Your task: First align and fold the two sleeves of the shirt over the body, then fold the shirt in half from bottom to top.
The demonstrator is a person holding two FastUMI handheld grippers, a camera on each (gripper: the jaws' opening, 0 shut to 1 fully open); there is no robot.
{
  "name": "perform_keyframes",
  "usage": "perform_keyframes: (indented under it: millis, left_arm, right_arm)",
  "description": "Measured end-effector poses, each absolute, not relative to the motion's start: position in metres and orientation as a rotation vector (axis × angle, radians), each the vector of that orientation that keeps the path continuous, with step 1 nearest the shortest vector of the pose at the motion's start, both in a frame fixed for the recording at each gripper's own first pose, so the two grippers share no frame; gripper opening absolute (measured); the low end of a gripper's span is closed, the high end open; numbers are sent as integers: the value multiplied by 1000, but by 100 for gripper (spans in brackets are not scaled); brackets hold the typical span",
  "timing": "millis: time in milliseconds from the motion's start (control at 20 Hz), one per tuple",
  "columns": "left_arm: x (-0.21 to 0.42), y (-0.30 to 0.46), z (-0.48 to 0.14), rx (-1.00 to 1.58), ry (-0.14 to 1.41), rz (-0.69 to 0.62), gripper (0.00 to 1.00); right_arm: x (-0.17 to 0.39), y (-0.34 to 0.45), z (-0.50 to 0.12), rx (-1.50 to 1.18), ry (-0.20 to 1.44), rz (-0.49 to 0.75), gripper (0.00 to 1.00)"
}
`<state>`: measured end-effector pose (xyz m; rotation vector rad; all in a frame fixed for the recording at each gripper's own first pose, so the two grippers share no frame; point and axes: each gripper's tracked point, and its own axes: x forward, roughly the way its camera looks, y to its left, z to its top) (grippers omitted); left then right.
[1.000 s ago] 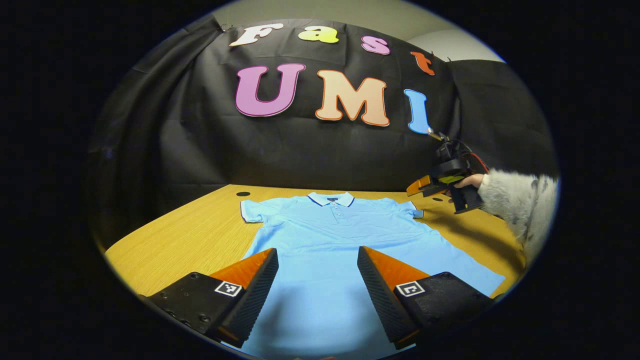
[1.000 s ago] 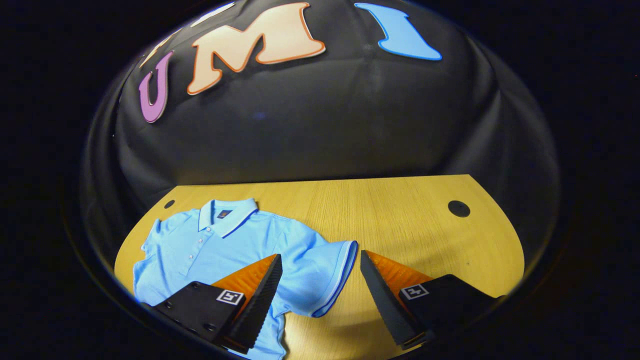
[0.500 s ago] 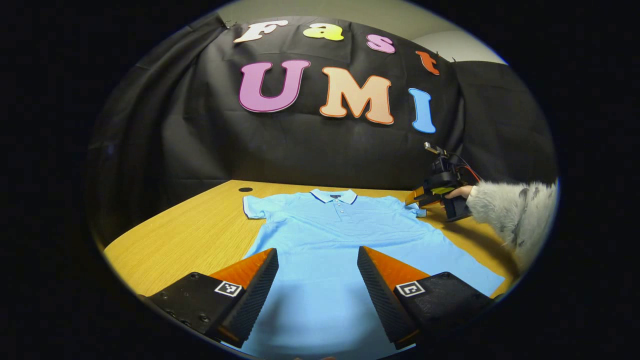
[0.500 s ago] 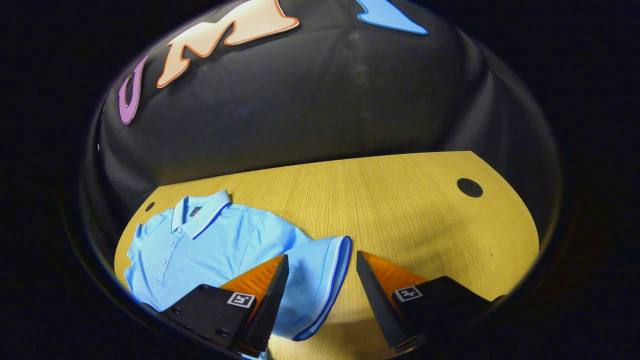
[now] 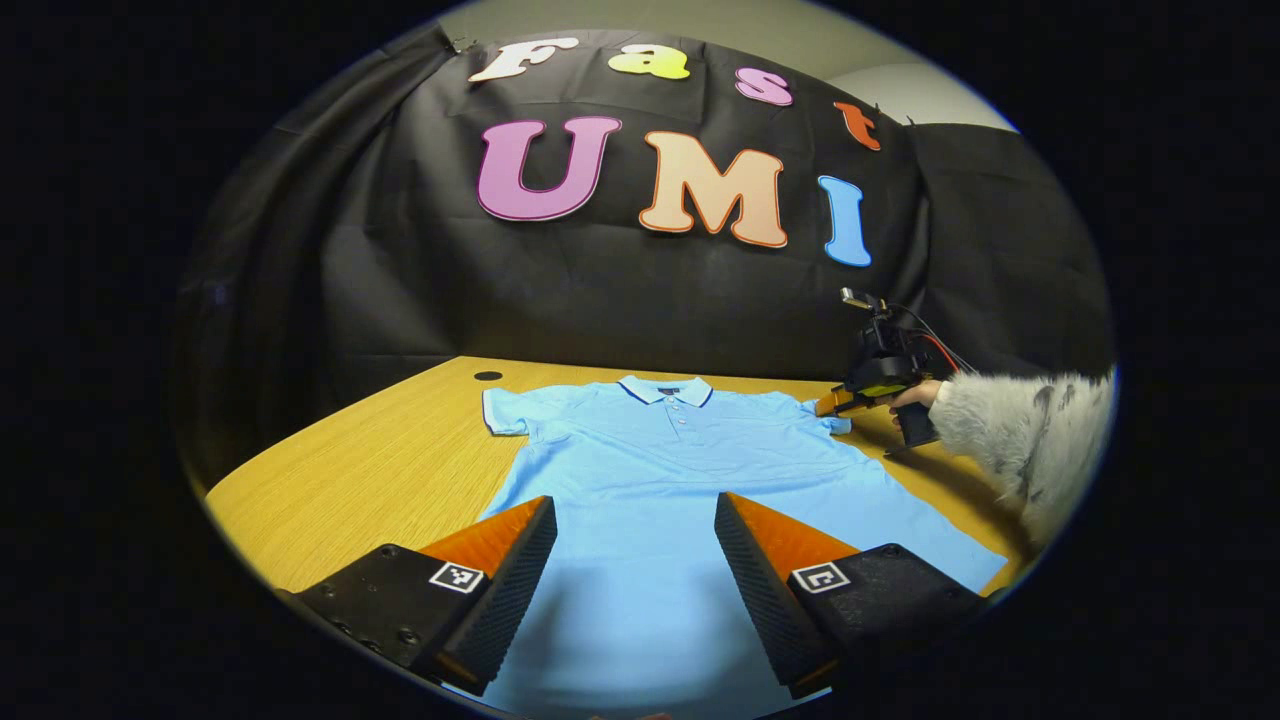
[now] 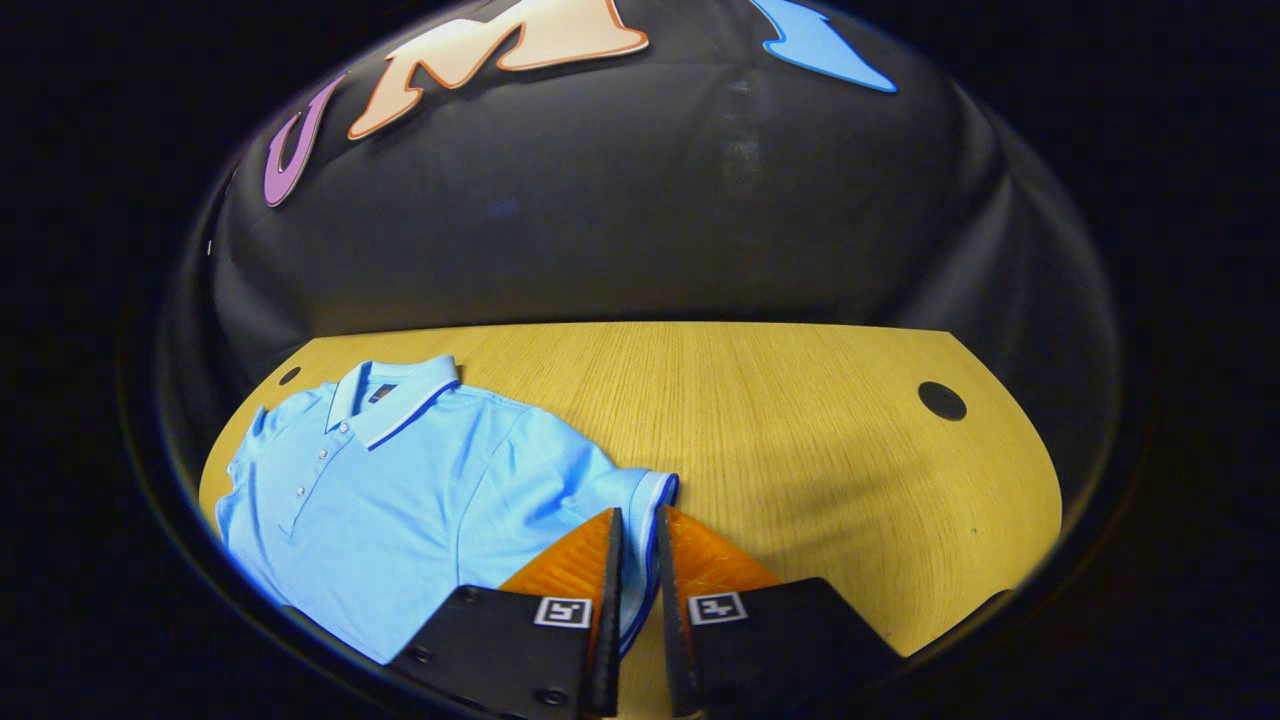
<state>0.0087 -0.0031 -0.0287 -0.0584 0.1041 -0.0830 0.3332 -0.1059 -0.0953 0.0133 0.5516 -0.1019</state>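
Note:
A light blue polo shirt lies flat on the wooden table, collar toward the black wall. My left gripper hovers open above the shirt's lower body, with nothing between its fingers. Farther off at the right, a hand in a fuzzy grey sleeve holds my right gripper at the shirt's right sleeve. In the right gripper view the shirt spreads to the left. There my right gripper is shut on the cuff of that sleeve. The other sleeve lies flat.
Bare table stretches to the right of the shirt in the right gripper view. It has a round cable hole near its far corner and another hole by the left sleeve. The black cloth wall stands behind the table.
My right gripper came down onto the right sleeve and shut on its cuff. The left gripper stayed open and barely moved.

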Motion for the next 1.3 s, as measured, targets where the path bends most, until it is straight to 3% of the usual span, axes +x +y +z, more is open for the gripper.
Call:
perform_keyframes:
  millis: [50, 100, 400, 800, 1300]
  left_arm:
    - [8, -3, -28, -58, 104, -84, 95]
    - [9, -3, -28, -58, 103, -85, 95]
    - [8, -4, -27, -57, 104, -90, 95]
    - [8, -11, -22, -56, 96, -120, 95]
    - [4, -10, -15, -89, 87, -128, 95]
  right_arm:
    - [333, -105, -95, 3, 550, -102, 10]
    - [332, -106, -95, -5, 552, -105, 9]
    - [333, -99, -72, -10, 505, -118, 8]
    - [330, -2, -35, 169, 436, 76, 8]
    - [337, 100, -59, 297, 501, 222, 10]
